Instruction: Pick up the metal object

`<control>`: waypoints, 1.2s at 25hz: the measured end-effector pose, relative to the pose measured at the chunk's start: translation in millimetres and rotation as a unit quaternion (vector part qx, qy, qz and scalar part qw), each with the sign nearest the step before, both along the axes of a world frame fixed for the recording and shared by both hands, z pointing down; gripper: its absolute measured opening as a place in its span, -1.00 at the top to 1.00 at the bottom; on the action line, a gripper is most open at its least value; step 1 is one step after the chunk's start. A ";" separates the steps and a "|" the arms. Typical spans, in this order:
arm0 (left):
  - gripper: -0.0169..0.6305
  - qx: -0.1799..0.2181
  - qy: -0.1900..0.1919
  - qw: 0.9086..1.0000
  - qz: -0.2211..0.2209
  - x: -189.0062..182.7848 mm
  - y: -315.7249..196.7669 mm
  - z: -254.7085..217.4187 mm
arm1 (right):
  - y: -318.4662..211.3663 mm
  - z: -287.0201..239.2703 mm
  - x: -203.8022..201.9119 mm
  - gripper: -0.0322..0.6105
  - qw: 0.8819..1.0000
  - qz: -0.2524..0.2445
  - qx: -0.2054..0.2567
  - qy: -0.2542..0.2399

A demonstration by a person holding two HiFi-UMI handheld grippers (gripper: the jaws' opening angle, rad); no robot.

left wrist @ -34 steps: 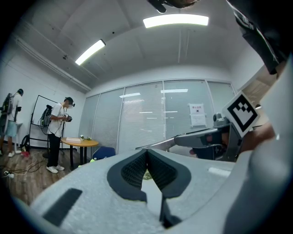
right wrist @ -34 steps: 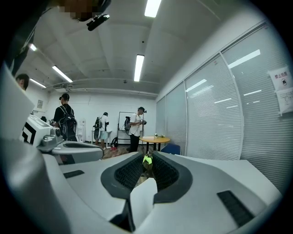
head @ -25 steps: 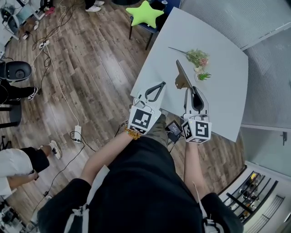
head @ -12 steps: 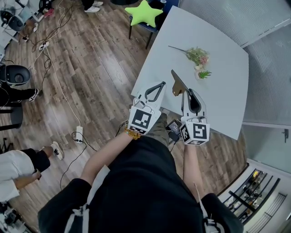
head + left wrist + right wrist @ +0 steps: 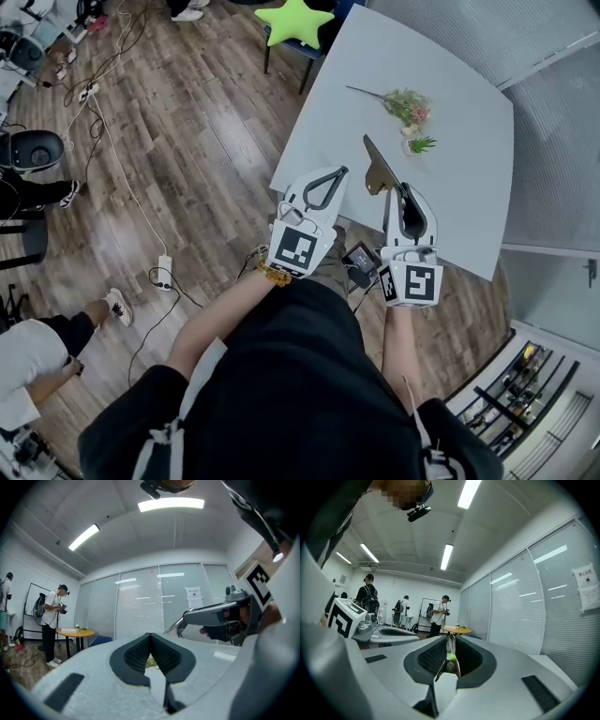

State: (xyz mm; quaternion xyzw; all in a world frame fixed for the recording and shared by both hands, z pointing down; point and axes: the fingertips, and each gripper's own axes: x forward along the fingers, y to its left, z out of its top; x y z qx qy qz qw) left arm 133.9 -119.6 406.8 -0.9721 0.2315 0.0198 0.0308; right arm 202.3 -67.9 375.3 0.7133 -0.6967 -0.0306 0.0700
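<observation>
At the far left of the head view the left gripper (image 5: pixel 335 175) hangs over the wooden floor just off the edge of the pale grey table (image 5: pixel 450 84), and it has hardly shifted over the last second; its own view shows its jaws (image 5: pixel 150 635) pressed together with nothing between them, so it takes no part in the lift. Next to it, the flat triangular metal object (image 5: pixel 379 169) with a dull bronze sheen stands on edge above the near part of the table, gripped at its lower corner by the right gripper (image 5: pixel 399 189). In the right gripper view the thin plate (image 5: pixel 449 662) runs straight between the ribbed black pads, with the jaws at a narrow gap and clamped on it, as tightly as a second ago. What has changed is the place of the right gripper: it has drawn back a little toward the person and seems to have risen, so the metal object now sits further from the small green plant sprig (image 5: pixel 420 144) and from the spray of pink and green artificial flowers (image 5: pixel 403 103) lying beyond it. Judging by this, the metal object is already clear of the table and the pick is nearly complete, provided the grip on that one corner holds
</observation>
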 end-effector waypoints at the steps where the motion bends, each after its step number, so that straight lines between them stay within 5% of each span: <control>1: 0.91 0.002 0.000 1.000 0.001 0.0 2.0 -1.0 | 2.1 -2.4 -2.1 0.73 1.000 -0.002 0.001 0.007; 30: 0.91 0.006 0.005 1.000 0.004 7.0 12.7 -2.1 | 16.2 7.5 1.4 0.73 1.000 -0.005 -0.019 0.019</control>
